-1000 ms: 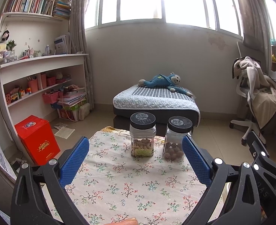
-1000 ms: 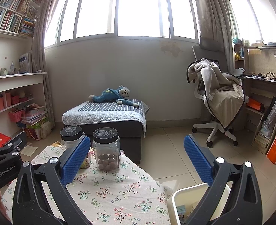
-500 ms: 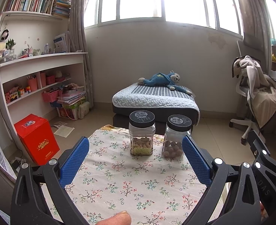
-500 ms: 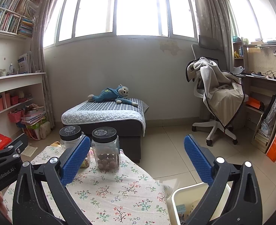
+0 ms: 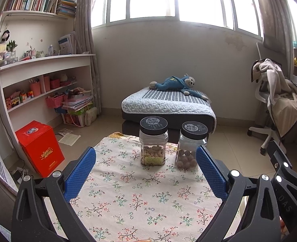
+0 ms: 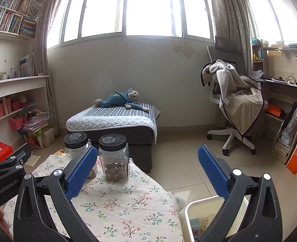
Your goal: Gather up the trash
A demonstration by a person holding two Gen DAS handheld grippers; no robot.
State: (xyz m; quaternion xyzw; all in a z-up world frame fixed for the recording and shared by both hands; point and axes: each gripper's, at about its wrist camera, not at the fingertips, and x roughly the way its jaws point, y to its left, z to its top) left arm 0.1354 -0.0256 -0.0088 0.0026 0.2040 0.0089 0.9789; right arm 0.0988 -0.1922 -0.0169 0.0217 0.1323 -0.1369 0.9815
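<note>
Over the flowered worktop (image 5: 140, 199) we hold our left hand-held gripper (image 5: 146, 167) with fingers spread apart and empty, facing two lidded jars (image 5: 153, 141). Only our right view, its hand-held gripper (image 6: 147, 169) equally agape, shows the white bin (image 6: 190, 209) holding trash at lower right.

"GenRobot.AI" on left gripper (image 6: 7, 183) body.

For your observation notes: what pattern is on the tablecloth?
Small floral sprigs on white tablecloth; clearest in the left wrist view.
</note>
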